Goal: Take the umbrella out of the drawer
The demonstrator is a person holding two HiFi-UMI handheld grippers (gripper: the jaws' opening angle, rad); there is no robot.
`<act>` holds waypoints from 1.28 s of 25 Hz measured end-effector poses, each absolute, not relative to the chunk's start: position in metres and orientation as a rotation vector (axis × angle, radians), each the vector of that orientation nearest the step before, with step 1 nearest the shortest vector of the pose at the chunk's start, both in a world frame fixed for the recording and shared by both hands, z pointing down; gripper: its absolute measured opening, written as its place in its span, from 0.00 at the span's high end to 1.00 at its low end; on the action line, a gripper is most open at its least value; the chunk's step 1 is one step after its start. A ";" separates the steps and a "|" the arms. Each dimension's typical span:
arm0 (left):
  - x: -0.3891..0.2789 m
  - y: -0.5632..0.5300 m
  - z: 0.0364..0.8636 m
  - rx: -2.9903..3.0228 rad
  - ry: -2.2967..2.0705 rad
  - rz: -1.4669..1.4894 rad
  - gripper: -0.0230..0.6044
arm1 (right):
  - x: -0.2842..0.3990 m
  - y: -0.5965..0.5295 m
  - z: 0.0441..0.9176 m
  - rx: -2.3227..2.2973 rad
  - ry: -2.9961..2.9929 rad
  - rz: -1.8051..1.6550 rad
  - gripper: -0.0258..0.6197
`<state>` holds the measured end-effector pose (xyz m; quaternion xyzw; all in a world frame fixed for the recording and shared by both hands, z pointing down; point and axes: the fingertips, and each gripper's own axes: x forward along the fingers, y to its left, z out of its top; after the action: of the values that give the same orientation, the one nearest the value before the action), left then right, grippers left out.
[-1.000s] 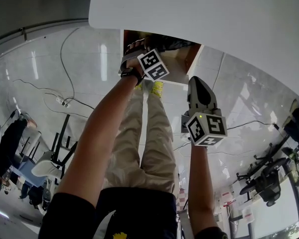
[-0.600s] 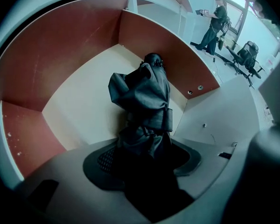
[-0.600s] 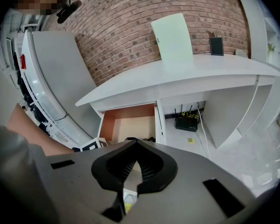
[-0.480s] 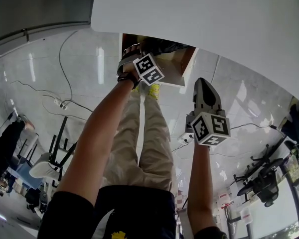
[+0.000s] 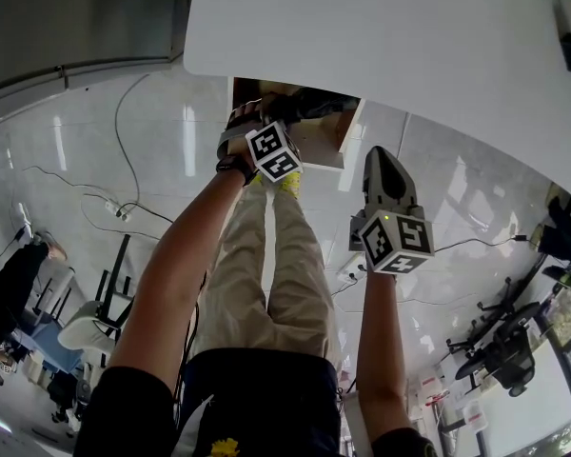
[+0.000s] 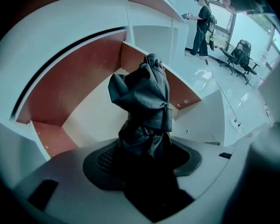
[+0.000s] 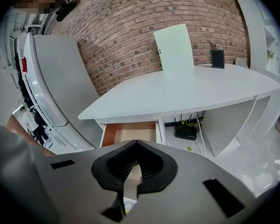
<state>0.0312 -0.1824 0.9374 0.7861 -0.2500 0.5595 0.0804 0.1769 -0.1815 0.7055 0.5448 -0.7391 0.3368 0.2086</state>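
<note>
A black folded umbrella [image 6: 144, 101] stands upright between the jaws of my left gripper [image 6: 145, 160], which is shut on its lower end. It hangs over the open drawer [image 6: 67, 85], whose wooden inside shows below. In the head view the left gripper [image 5: 255, 120] is at the drawer [image 5: 350, 139] under the white desk [image 5: 381, 36], with the umbrella [image 5: 300, 107] dark at its tip. My right gripper [image 5: 382, 160] hovers to the right of the drawer, shut and holding nothing. In its own view the right gripper [image 7: 136, 146] points at the drawer [image 7: 130, 132].
A pale board [image 7: 173, 45] and a small dark holder [image 7: 217, 58] stand on the desk [image 7: 186, 90] against a brick wall. A router [image 7: 186, 132] sits under it. Cables [image 5: 124, 198] cross the floor. A person [image 6: 203, 24] and office chairs [image 6: 240, 57] are far off.
Both grippers have risen. The left one has lifted the umbrella higher above the drawer floor.
</note>
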 end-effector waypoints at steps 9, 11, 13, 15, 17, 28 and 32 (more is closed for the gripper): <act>0.024 -0.162 0.865 2.384 -0.789 1.517 0.55 | 0.160 -0.197 0.656 1.562 -2.129 0.917 0.92; 0.016 -0.156 0.852 2.364 -0.818 1.453 0.54 | 0.156 -0.200 0.642 1.565 -2.150 0.898 0.92; 0.007 -0.150 0.838 2.345 -0.845 1.412 0.55 | 0.153 -0.202 0.628 1.566 -2.169 0.880 0.92; 0.000 -0.146 0.823 2.338 -0.869 1.390 0.54 | 0.152 -0.203 0.616 1.566 -2.184 0.864 0.92; -0.004 -0.145 0.806 2.344 -0.894 1.369 0.54 | 0.152 -0.203 0.605 1.564 -2.194 0.853 0.92; -0.008 -0.190 0.692 2.427 -1.054 1.201 0.54 | 0.147 -0.206 0.539 1.626 -2.222 0.829 0.92; -0.006 -0.208 0.650 2.431 -1.115 1.133 0.54 | 0.142 -0.220 0.504 1.655 -2.262 0.784 0.92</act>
<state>-0.0057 -0.2076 0.6503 0.8311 -0.3813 0.3873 0.1181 0.1423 -0.2198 0.5039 0.5648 -0.7720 0.2677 0.1154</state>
